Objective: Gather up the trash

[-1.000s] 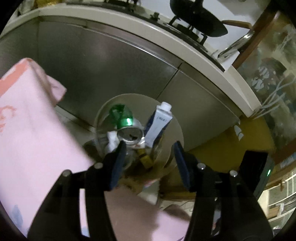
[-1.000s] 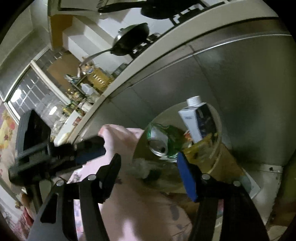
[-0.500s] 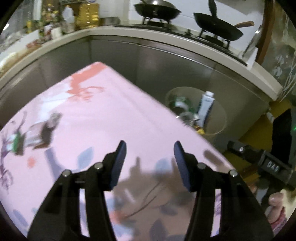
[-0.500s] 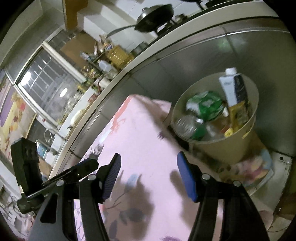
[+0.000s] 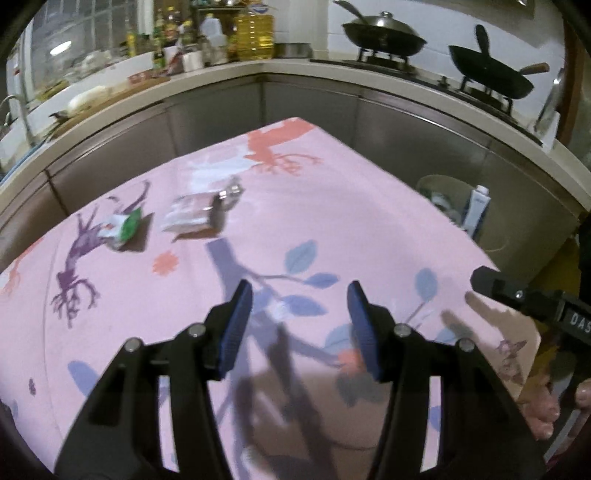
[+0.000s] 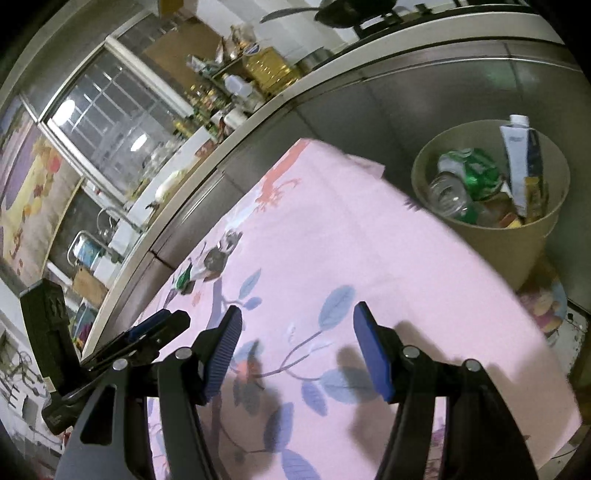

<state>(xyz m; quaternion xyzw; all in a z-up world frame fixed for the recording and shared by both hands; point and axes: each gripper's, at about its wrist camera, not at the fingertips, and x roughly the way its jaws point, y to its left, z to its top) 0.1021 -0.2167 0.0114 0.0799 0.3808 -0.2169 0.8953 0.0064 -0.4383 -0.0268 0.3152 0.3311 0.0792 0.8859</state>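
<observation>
My left gripper [image 5: 299, 290] hovers open over the pink flowered tablecloth [image 5: 369, 221], nothing between its fingers. Far ahead to its left lie a green-and-white wrapper [image 5: 123, 226], a silvery packet [image 5: 189, 216] and a small foil scrap [image 5: 232, 190]. My right gripper [image 6: 297, 314] is open and empty over the cloth near the table's right side. The same wrapper [image 6: 184, 278] and packet [image 6: 215, 258] lie far ahead of it. The beige trash bin [image 6: 491, 240] stands off the table's far right corner, holding a white-and-blue carton [image 6: 519, 162], a green bottle [image 6: 476, 173] and a glass jar [image 6: 447, 194].
A steel-fronted kitchen counter [image 5: 332, 107] wraps around behind the table, with woks [image 5: 384, 35] on a stove and bottles [image 5: 255, 40] along it. The bin [image 5: 443, 186] sits between table and counter. A hand [image 5: 543, 417] holds the right gripper's body [image 5: 535, 306].
Both views have swung away from the bin and back over the table. The bin has slid to the right and shrunk; the wrapper and packet on the cloth have come into sight.
</observation>
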